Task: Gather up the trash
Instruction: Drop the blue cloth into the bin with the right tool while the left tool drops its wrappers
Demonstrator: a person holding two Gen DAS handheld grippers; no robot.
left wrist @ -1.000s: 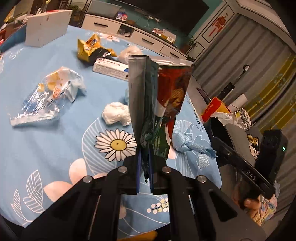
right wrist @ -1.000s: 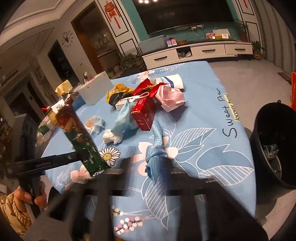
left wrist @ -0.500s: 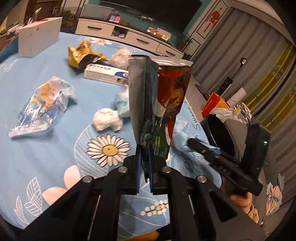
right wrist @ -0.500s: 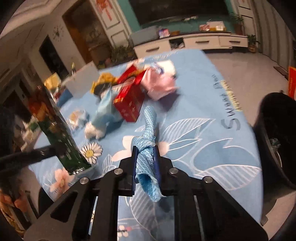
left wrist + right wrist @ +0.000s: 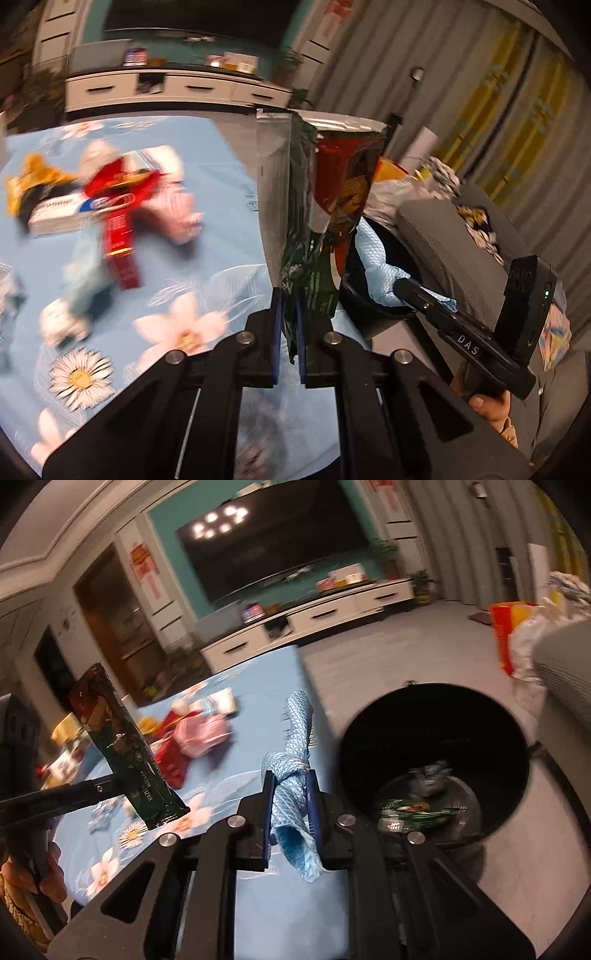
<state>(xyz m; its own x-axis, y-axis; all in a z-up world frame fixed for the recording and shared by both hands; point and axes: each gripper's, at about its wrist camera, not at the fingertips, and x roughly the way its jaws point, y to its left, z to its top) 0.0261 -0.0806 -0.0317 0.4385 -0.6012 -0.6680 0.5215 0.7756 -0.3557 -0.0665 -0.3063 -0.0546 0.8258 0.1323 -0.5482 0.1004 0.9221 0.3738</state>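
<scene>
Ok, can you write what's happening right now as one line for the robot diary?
left gripper: shut on snack wrapper | right gripper: shut on blue cloth | black bin: nearby, holds trash

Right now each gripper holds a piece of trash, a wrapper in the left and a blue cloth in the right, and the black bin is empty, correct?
Not quite: the bin is not empty. The right wrist view shows trash at its bottom. The rest holds: the left gripper grips the wrapper, the right gripper the blue cloth.

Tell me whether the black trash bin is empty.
Not empty. The right wrist view shows the black trash bin already holding a green wrapper and crumpled trash on its bottom.
</scene>
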